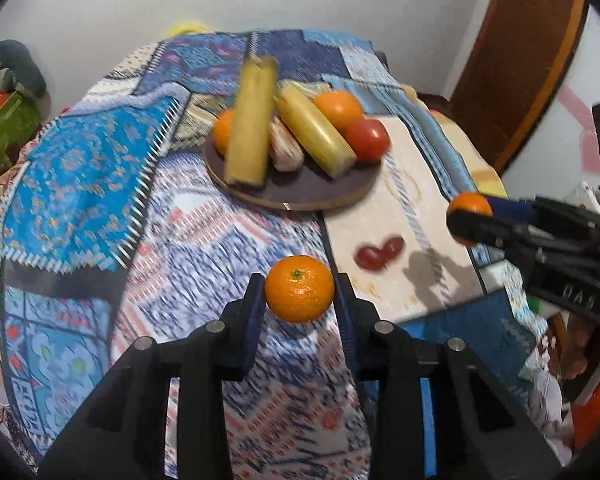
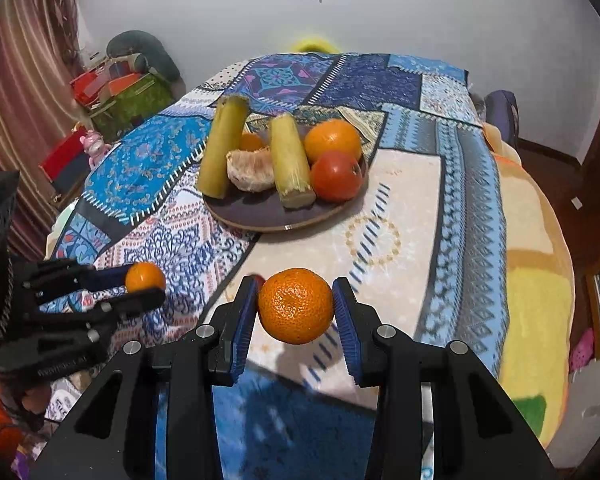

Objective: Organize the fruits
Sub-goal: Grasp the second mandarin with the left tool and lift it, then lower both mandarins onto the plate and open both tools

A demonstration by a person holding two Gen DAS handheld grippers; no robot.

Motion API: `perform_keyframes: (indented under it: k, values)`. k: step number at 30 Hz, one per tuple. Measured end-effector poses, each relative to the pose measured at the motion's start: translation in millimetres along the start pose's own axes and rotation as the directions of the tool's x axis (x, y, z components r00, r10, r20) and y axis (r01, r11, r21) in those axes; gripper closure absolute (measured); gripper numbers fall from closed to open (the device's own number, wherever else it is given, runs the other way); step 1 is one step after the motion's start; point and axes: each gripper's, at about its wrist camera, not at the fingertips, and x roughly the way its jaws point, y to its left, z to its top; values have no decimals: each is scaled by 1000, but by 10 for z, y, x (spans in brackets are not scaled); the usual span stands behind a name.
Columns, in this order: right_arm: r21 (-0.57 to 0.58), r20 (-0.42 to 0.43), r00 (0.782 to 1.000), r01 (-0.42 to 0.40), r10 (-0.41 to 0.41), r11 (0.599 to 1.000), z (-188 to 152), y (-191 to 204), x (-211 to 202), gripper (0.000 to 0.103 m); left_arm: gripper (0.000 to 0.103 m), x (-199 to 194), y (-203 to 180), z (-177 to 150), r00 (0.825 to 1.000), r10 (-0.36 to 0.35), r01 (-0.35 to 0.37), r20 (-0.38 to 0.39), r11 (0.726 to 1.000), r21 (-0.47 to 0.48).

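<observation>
My left gripper (image 1: pixel 299 290) is shut on a small mandarin (image 1: pixel 299 288), held above the patterned cloth; it also shows in the right wrist view (image 2: pixel 145 278). My right gripper (image 2: pixel 295 306) is shut on a second mandarin (image 2: pixel 296 305), seen from the left wrist view too (image 1: pixel 469 205). Ahead, a round dark plate (image 2: pixel 256 212) holds two yellow-green cane pieces (image 2: pixel 290 160), an orange (image 2: pixel 332 138), a tomato (image 2: pixel 336 176), a peeled citrus (image 2: pixel 250 172) and a small orange (image 2: pixel 252 142). Two small red fruits (image 1: pixel 378 254) lie on the cloth near the plate.
The table is covered by a blue patchwork cloth (image 2: pixel 148 168) and a beige panel (image 2: pixel 400 248). A wooden door (image 1: pixel 528 52) stands at the right. Clutter and boxes (image 2: pixel 116 88) sit on the left by a curtain (image 2: pixel 20 112).
</observation>
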Motion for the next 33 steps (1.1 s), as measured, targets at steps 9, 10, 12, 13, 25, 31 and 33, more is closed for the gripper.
perform_keyframes:
  k: [9, 10, 12, 13, 25, 31, 33]
  values:
    - [-25, 3, 999, -36, 36, 999, 224, 92, 240, 67, 69, 87, 117, 316, 998, 20, -19, 55, 1000, -24]
    - [-29, 3, 999, -38, 38, 999, 250, 103, 272, 68, 68, 108, 126, 351, 998, 25, -24, 59, 999, -24]
    - [-33, 3, 999, -43, 43, 999, 285, 110, 312, 67, 68, 158, 141, 415, 998, 21, -20, 63, 1000, -24]
    - [-35, 4, 999, -46, 46, 998, 312, 117, 346, 68, 68, 183, 146, 439, 998, 20, -18, 64, 1000, -24]
    - [-58, -16, 999, -52, 52, 997, 452, 110, 638, 67, 68, 479, 143, 651, 999, -12, 12, 53, 1000, -1]
    - [-63, -36, 998, -60, 58, 996, 467, 63, 746, 67, 69, 604, 152, 691, 999, -13, 13, 42, 1000, 4]
    - [-64, -41, 998, -59, 57, 996, 458, 49, 771, 67, 69, 615, 145, 688, 999, -14, 13, 45, 1000, 10]
